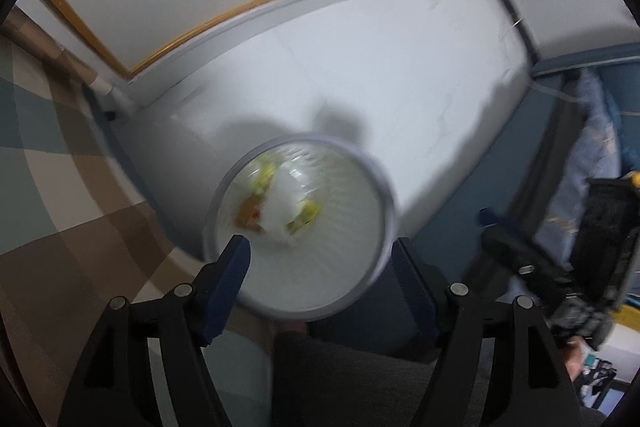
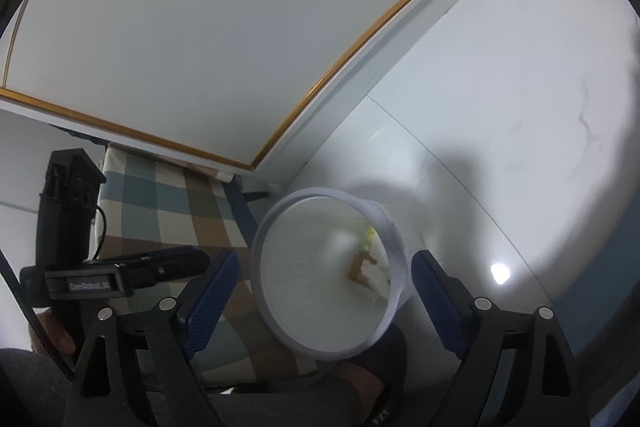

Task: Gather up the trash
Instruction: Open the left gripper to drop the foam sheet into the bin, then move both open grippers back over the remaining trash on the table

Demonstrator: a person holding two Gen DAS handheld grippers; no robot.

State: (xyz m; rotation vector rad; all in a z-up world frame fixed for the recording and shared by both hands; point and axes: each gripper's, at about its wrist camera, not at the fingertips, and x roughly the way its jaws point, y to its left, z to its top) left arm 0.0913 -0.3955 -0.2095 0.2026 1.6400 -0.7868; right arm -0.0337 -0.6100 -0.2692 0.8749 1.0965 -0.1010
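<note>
A round white trash bin [image 1: 320, 267] stands on the white floor below both grippers. Inside lie crumpled white paper [image 1: 286, 205], yellow-green wrappers [image 1: 306, 215] and a brown scrap [image 1: 250, 213]. My left gripper [image 1: 320, 259] hovers above the bin's near rim, jaws wide apart and empty. The bin also shows in the right wrist view [image 2: 320, 291], with a brown scrap [image 2: 360, 267] and a yellow bit [image 2: 369, 237] near its far wall. My right gripper [image 2: 322, 275] is open and empty above it. The left view is blurred.
A checked cloth surface [image 2: 176, 211] lies left of the bin. A white wall panel with a gold trim [image 2: 304, 99] runs behind. A blue cabinet [image 1: 520, 147] stands right. The other gripper shows in each view: the right one [image 1: 532, 267], the left one [image 2: 92, 275].
</note>
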